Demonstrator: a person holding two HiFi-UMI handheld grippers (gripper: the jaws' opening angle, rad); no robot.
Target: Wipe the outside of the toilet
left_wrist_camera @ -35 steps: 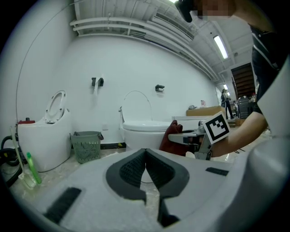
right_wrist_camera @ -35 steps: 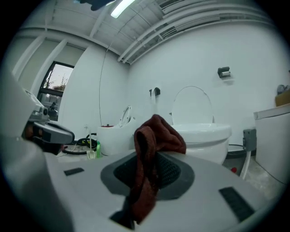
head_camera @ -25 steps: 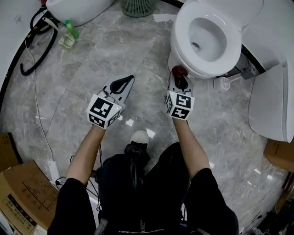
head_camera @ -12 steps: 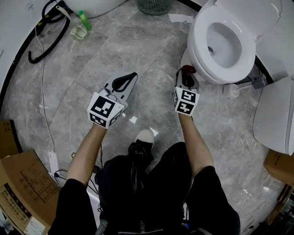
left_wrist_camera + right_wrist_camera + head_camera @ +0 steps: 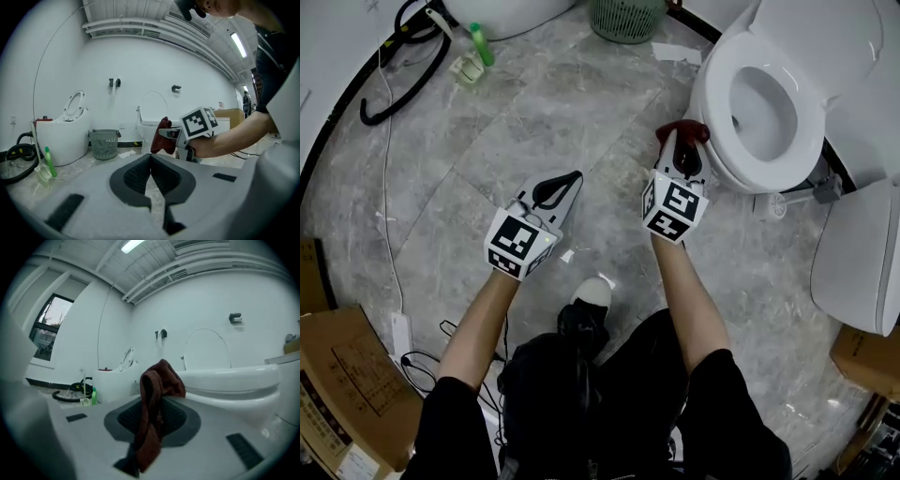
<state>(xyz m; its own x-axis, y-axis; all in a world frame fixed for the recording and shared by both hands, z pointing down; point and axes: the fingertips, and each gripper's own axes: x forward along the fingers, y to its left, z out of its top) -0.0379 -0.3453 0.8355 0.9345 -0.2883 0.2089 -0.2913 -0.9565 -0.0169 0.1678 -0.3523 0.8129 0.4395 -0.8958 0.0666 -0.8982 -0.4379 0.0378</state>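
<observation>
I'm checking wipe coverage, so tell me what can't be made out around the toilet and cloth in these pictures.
- Whether the cloth touches the toilet: in the head view the right gripper and the bowl rim crowd the spot; in the right gripper view the cloth itself blocks it.
- Toilet's base: head view, hidden under the bowl.
- Toilet's raised lid: cut off by the head view's top edge.

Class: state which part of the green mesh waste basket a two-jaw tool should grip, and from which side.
Likely the rim of the waste basket, from above, with one jaw inside and one outside. It stands upright, open-topped and thin-walled, and its body looks too wide to span.
</observation>
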